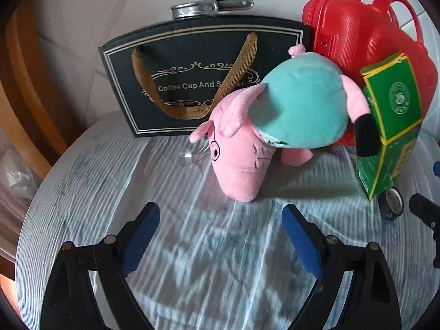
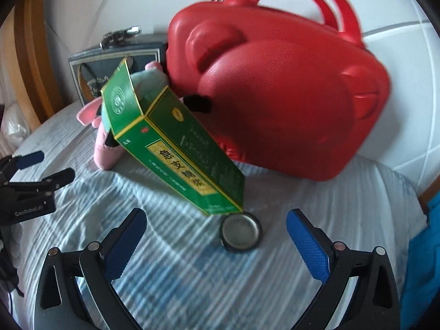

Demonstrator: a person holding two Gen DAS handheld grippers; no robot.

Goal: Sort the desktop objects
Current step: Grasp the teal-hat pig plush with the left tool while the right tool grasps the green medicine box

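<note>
Broadly, rests on soft ground: striped cloth (image 1: 82,178), rumpled and yielding, so may let anything nudged slide or roll. At the back, red case (image 2: 275,96), leaning on the white padded backing; could slump forward if robbed carelessly of the things propped at its foot. To its left, black gift bag (image 1: 192,77), upright, with a metal flask (image 1: 209,7) showing above its top edge; likely to fold or tip backward under a clumsy push. In front of both, plush pig (image 1: 275,115), snout down on the cloth, body against the case and touching the green box (image 2: 176,148); soft, so might squash out of a shallow pinch and, if lifted first, probably takes away the box's prop. Box tilted, top flap open, lower end on the cloth just beside or touching the small round tin (image 2: 241,232); looks least stable, liable to fall flat onto the tin at the lightest brush. Tin flat, low, smooth; apt to skid or sink into a fold rather than be caught. Left gripper (image 1: 220,233) with jaws wide apart and empty, short of the snout; right gripper (image 2: 216,236) likewise spread, holding nothing, tin just ahead. Calls for a slow approach, given blur in both views.
</note>
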